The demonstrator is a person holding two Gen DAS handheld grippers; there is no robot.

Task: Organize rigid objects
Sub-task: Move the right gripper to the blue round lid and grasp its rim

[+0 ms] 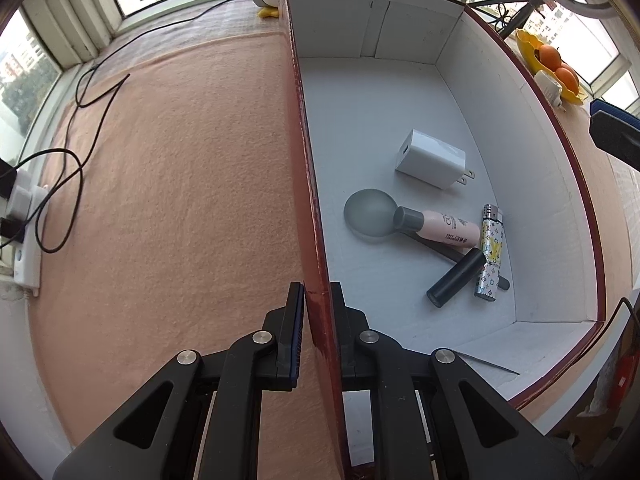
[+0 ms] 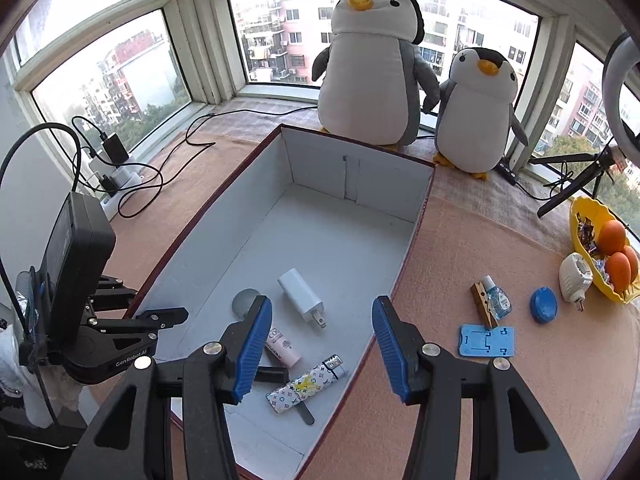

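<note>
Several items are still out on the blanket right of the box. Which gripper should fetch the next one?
Right. The right gripper is open and empty, near the blue stand. The left gripper is clamped on the box wall.

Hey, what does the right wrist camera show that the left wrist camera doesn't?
Only the right wrist view shows the blue phone stand, the blue round case, the small glass bottle and both plush penguins' faces.

Only the left wrist view shows the left hand-held gripper clamped on the box wall and the whole black tube.

Both show the white charger, pink bottle, patterned lighter and the fruit bowl.
</note>
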